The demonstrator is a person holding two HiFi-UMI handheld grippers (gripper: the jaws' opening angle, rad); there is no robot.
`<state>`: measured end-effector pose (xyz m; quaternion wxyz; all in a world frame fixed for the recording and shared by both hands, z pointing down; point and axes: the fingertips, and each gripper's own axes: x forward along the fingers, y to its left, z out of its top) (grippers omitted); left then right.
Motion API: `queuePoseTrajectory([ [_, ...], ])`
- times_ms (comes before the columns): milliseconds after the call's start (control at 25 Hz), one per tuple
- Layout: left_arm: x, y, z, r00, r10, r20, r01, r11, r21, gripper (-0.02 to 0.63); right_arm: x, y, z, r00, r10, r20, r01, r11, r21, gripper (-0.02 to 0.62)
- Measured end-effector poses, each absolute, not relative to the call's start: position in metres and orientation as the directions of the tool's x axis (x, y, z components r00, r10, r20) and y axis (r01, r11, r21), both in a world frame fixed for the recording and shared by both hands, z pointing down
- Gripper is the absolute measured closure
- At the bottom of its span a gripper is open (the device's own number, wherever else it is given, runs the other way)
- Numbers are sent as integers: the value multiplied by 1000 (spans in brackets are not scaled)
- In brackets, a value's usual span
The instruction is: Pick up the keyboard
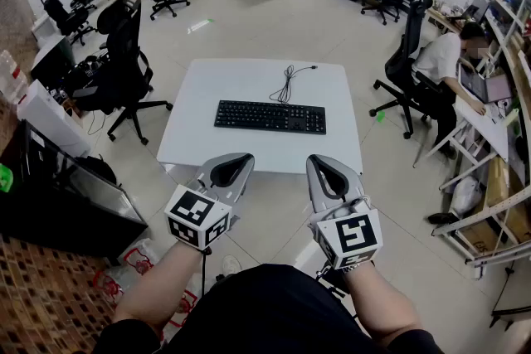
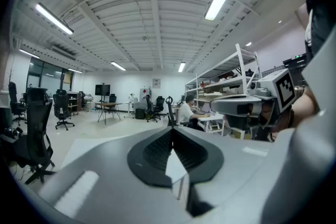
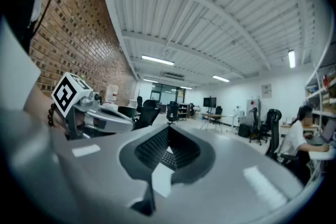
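Observation:
A black keyboard lies flat across the middle of a white table, and its black cable trails toward the far edge. In the head view both grippers hover side by side just short of the table's near edge, below the keyboard in the picture and apart from it. My left gripper is shut with nothing in it. My right gripper is likewise shut and empty. In the left gripper view the jaws meet at their tip. The right gripper view shows its jaws closed too.
Black office chairs stand left of the table, and another stands to its right. A person in a white shirt sits at a desk along the right wall. A dark cabinet stands at the near left.

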<state>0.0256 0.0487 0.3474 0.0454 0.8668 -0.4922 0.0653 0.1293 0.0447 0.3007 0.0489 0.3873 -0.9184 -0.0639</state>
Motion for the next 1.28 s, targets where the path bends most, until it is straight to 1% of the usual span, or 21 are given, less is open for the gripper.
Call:
queuePoseTrajectory([
  [240,17,39,360,459,-871,174,-889,-451,83,601,138,44,308,-710,-702,53,-689,709,153,592],
  [560,-24,1,398,408,-872,271,-909,-359,213,600,140,23,319,-706,-703,84,-692,710,130,592],
  [640,-40,-14,410,395,-870,296,-912,-333,237,584,137,14,323,-702,-707,91,-696,707,124,592],
  [760,-64,-39,433,384,-858,341,-911,-292,290,541,130,-4,330,-691,-716,102,-707,698,114,592],
  [1000,-119,-105,489,358,-826,435,-907,-196,374,483,113,-51,350,-659,-735,159,-734,675,79,592],
  [1160,-154,-150,531,348,-790,505,-900,-131,416,460,97,-85,364,-634,-747,198,-754,655,55,592],
  [1280,-176,-182,557,355,-762,542,-892,-102,441,459,84,-110,377,-615,-752,236,-769,639,31,592],
])
